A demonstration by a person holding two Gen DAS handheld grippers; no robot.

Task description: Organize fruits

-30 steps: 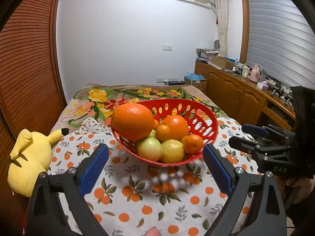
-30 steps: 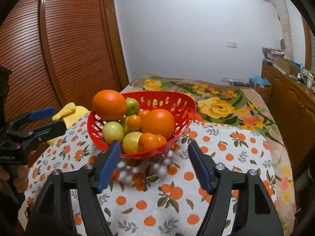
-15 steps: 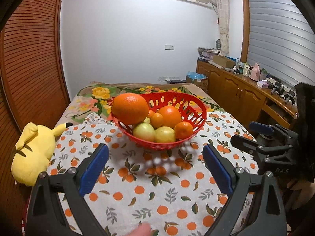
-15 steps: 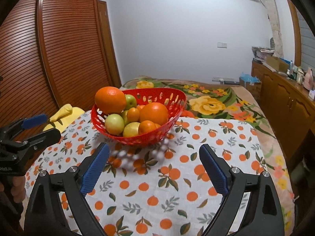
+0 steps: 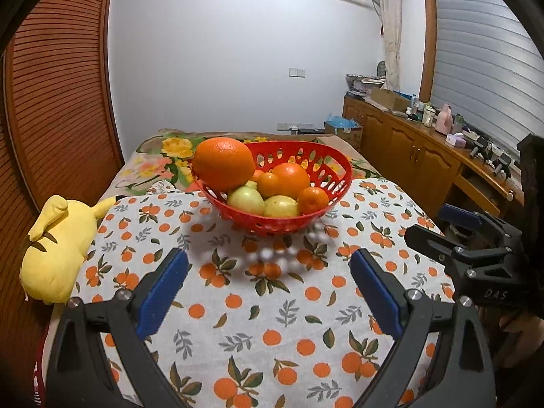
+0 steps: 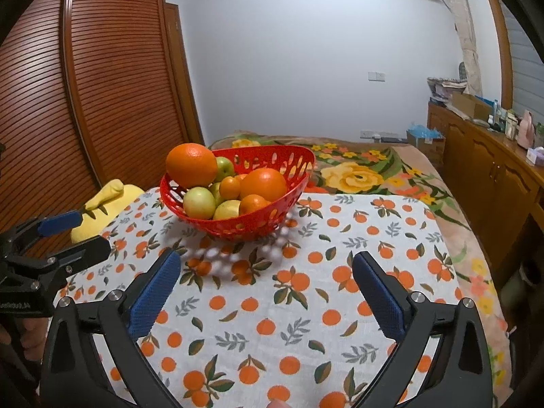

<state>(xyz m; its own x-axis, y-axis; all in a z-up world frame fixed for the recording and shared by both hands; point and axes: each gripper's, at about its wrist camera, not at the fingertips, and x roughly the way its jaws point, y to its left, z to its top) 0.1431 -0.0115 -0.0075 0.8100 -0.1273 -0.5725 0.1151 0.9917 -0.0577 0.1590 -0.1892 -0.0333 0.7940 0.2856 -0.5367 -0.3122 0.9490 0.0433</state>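
Straight ahead of the left tool (image 5: 268, 284), as its own camera shows it, sits the red basket (image 5: 335, 170) on the orange-patterned cloth (image 5: 238, 323) that covers the surface, well apart from the blue pads, with bare cloth between. The jaws stand wide and hold nothing. A big orange (image 5: 222, 163) perches high on the basket's left rim, a second orange (image 5: 290, 180) lies deeper in, and pale green fruit (image 5: 245, 200) and small tangerines (image 5: 312, 200) crowd the near side. A yellow plush toy (image 5: 57, 255) lies off the cloth's left edge, and the right tool (image 5: 469, 241) shows at the right, level with this one. From the right wrist's camera, the right tool (image 6: 267, 284) has just been opening and now gapes as wide as the left, with nothing between its pads; the basket (image 6: 292, 163) lies ahead and a little to the left, the big orange (image 6: 191, 165) on the rim's far-left side, and the left tool (image 6: 68, 234) pokes in at the left edge. Neither is clearly the nearer, I'd say; both hang back a similar way. The left one faces the perched orange more squarely, so that fruit looks its natural pick, while the right would better suit the fruit on the basket's right. All the fruit seems gathered in already, so little may remain.
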